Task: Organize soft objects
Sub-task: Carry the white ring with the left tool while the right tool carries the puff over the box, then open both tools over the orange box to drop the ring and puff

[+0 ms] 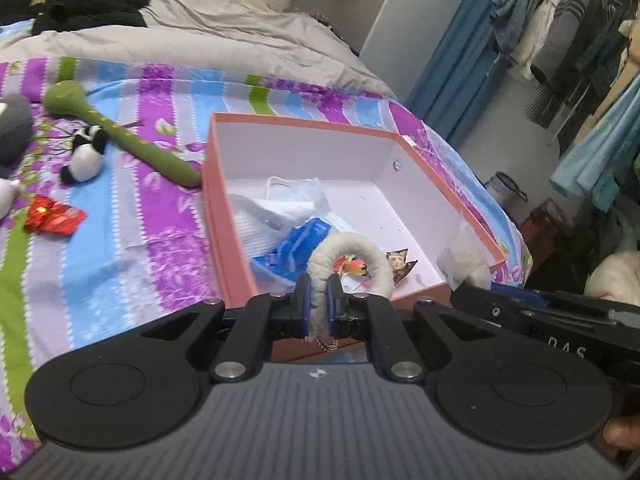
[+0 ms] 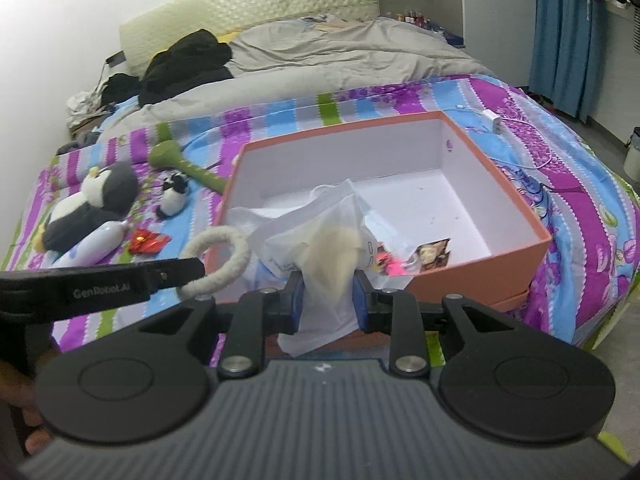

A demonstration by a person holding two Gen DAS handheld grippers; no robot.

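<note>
An open orange box [image 1: 280, 122] [image 2: 516, 204] with a white inside lies on the striped bedspread. My left gripper [image 1: 319, 294] is shut on a fuzzy white ring [image 1: 352, 246] at the box's near edge; the ring also shows in the right wrist view [image 2: 224, 258]. My right gripper [image 2: 327, 298] is shut on a clear plastic bag with a cream fluffy thing inside [image 2: 332, 252], held over the box's near wall. Inside the box lie white and blue bags [image 1: 288, 220] and small wrappers [image 2: 434, 254].
Left of the box lie a green plush snake [image 1: 120, 132] [image 2: 188, 166], a small panda plush [image 1: 86, 154] [image 2: 174, 194], a penguin plush [image 2: 92, 204], a white bottle-shaped thing [image 2: 94, 246] and a red wrapper [image 1: 52, 214] [image 2: 148, 240]. A grey duvet [image 2: 320, 56] and black clothes [image 2: 188, 64] lie behind. A white charger [image 2: 494, 122] lies right.
</note>
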